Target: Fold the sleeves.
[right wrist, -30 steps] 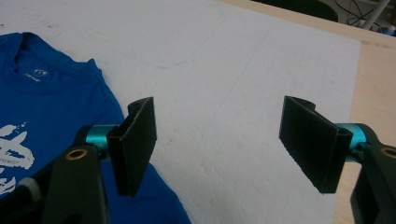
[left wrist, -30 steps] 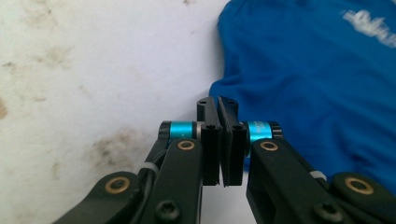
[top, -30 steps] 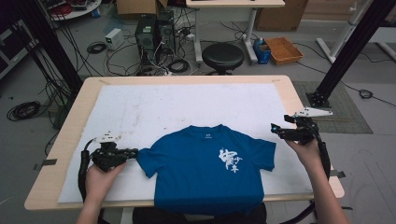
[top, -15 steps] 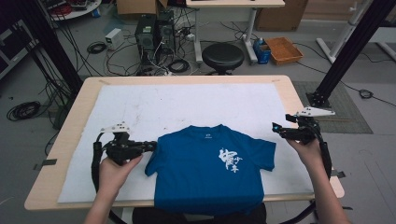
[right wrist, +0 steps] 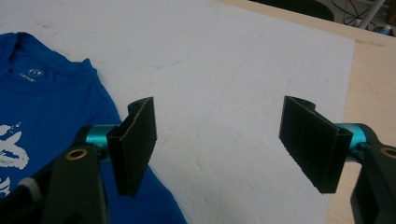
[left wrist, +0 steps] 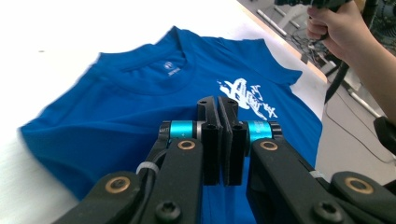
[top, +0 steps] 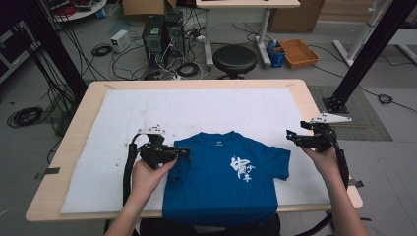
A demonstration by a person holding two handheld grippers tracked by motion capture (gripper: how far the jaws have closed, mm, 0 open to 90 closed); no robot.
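The room around is cluttered floor: cables, computer towers (top: 164,32), a black stool (top: 234,58) and a cardboard box (top: 297,51) lie beyond the far edge of the desk (top: 83,115), and dark frame posts stand at both sides. The wooden desk carries a white sheet (top: 206,110) that covers most of its top, leaving bare wood as a border; the sheet is marked with dark smudges on its left part. The far half of the sheet lies open.

A blue T-shirt (top: 223,179) lies flat, front up, at the near middle of the sheet, its collar toward the far side, white print on the chest, and its hem at the near edge of the desk.

The left hand-held gripper (top: 186,152) sits at the shirt's left sleeve, which is folded inward; its jaws are pressed together, and whether cloth is caught between them cannot be told. The right hand-held gripper (top: 289,134) is just beside the right sleeve, over the white sheet, jaws spread wide and holding nothing.
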